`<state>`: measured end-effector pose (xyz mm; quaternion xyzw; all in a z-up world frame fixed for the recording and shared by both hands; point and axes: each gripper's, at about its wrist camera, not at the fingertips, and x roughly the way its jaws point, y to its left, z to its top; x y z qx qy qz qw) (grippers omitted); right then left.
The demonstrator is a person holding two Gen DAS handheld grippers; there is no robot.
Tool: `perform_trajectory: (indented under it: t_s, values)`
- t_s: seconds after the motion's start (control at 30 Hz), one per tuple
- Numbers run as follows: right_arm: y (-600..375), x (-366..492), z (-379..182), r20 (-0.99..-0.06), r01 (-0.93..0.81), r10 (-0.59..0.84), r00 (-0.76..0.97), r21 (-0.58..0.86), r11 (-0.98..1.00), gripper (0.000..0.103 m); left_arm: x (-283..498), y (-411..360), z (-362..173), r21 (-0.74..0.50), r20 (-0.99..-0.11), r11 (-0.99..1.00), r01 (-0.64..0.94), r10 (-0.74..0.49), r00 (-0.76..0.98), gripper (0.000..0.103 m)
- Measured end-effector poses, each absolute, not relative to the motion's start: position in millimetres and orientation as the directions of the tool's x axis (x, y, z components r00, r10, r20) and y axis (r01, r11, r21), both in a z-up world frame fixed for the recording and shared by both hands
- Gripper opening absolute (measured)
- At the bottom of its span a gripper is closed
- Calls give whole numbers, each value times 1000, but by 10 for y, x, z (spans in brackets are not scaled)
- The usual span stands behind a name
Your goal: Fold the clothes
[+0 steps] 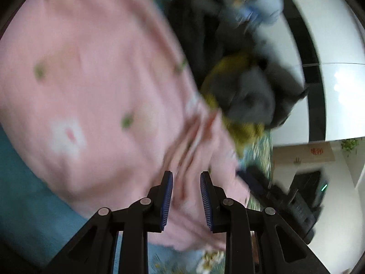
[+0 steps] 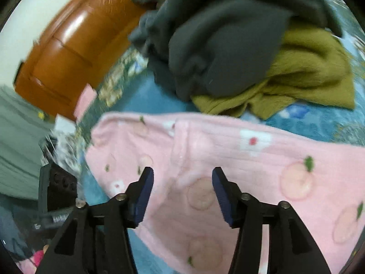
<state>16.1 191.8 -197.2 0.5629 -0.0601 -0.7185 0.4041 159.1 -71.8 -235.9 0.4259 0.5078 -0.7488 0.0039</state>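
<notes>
A pink garment with a peach and flower print (image 1: 91, 96) lies spread on a blue floral bedcover (image 1: 20, 182). My left gripper (image 1: 186, 175) is open just above the garment's bunched edge, with nothing between its fingers. In the right wrist view the same pink garment (image 2: 239, 164) lies flat below my right gripper (image 2: 182, 173), which is open wide and empty above a fold in the cloth. The left view is blurred by motion.
A pile of clothes lies beyond the pink garment: a dark grey fleece (image 2: 223, 52) on an olive-yellow garment (image 2: 303, 77), also in the left wrist view (image 1: 248, 96). A brown wooden headboard (image 2: 75, 52) stands at the left. Black equipment (image 1: 296, 203) sits at the bed's edge.
</notes>
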Motion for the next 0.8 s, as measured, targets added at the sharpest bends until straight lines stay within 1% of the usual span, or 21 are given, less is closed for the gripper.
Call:
perform_trajectory:
  t_s: [0.07,0.1,0.13,0.17,0.2,0.27,0.33,0.37,0.43,0.47,0.5,0.57,0.67,0.8]
  values:
    - [2068,170,-1946,-733,471,-676,-76,572,-672,66,1584,-872,-2250,-745,-637,-495,447,332,-695,32]
    - [2112,199,-1946,-721,457,-685,-102,578,-677,66,1670,-1014,-2204,-737,-639,-478,478,259,-725,41]
    - [2170,221,-1946,-717,452,-685,-129,572,-684,68,1745,-1151,-2167,-729,-638,-459,508,187,-747,53]
    - [2221,241,-1948,-715,447,-683,-152,567,-692,74,1763,-1250,-2183,-727,-638,-430,536,132,-759,58]
    - [2242,253,-1956,-718,441,-677,-160,562,-700,77,1820,-1335,-2198,-723,-640,-401,563,83,-764,62]
    - [2286,278,-1973,-725,428,-666,-175,553,-715,77,2074,-1678,-2217,-708,-663,-328,626,1,-749,62]
    - [2328,296,-1983,-731,421,-659,-176,549,-722,77,2063,-1816,-2253,-676,-703,-243,696,-71,-708,63]
    - [2348,304,-1986,-734,420,-657,-173,549,-723,77,2192,-1937,-2260,-663,-719,-208,720,-92,-689,64]
    - [2389,318,-1991,-738,416,-654,-165,549,-725,77,2277,-2118,-2342,-620,-762,-147,771,-124,-636,68]
    - [2409,326,-1993,-741,415,-652,-161,549,-726,77,2263,-2141,-2424,-595,-785,-128,793,-118,-608,69]
    - [2426,331,-1998,-742,412,-651,-157,550,-726,77,2245,-2171,-2513,-570,-808,-109,814,-107,-580,69]
    - [2454,325,-2029,-737,389,-660,-146,570,-723,77,2272,-2320,-2704,-539,-839,-70,840,-48,-542,69]
    - [2471,301,-2063,-730,351,-670,-137,597,-722,77,2258,-2429,-2888,-548,-836,-33,836,-18,-549,69]
    - [2453,289,-2094,-732,330,-669,-127,605,-724,77,2217,-2545,-3058,-597,-802,-2,802,21,-597,69]
